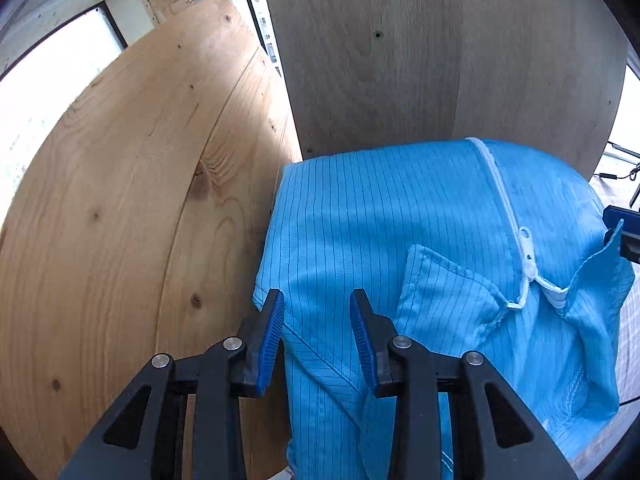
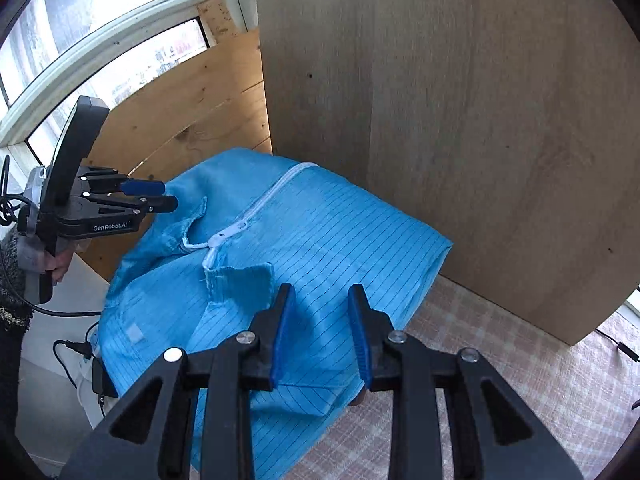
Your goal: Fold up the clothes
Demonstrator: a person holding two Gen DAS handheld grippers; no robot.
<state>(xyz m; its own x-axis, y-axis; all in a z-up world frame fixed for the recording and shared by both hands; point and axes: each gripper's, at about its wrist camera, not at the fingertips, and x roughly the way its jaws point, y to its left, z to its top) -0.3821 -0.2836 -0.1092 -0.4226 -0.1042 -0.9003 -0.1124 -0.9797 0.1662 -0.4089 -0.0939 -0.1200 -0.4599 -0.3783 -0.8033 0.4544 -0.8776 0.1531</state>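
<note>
A bright blue pinstriped garment [image 1: 384, 216] with a white zipper [image 1: 505, 200] lies on the surface, zipper side up, its collar flaps spread near the zipper pull. It also shows in the right wrist view [image 2: 320, 232]. My left gripper [image 1: 317, 304] is open and empty just above the garment's left edge; from the right wrist view it [image 2: 166, 194] hovers at the collar's far left. My right gripper [image 2: 320, 300] is open and empty over the garment's right shoulder area. Its blue tip [image 1: 624, 232] shows at the right edge of the left wrist view.
A grey-brown wooden panel [image 2: 460, 120] stands upright right behind the garment. Light pine boards [image 1: 120, 220] lean on the left under a window [image 2: 100, 40]. A checked pink cloth [image 2: 520, 360] covers the surface on the right. Cables and a power adapter [image 2: 102, 376] lie at the lower left.
</note>
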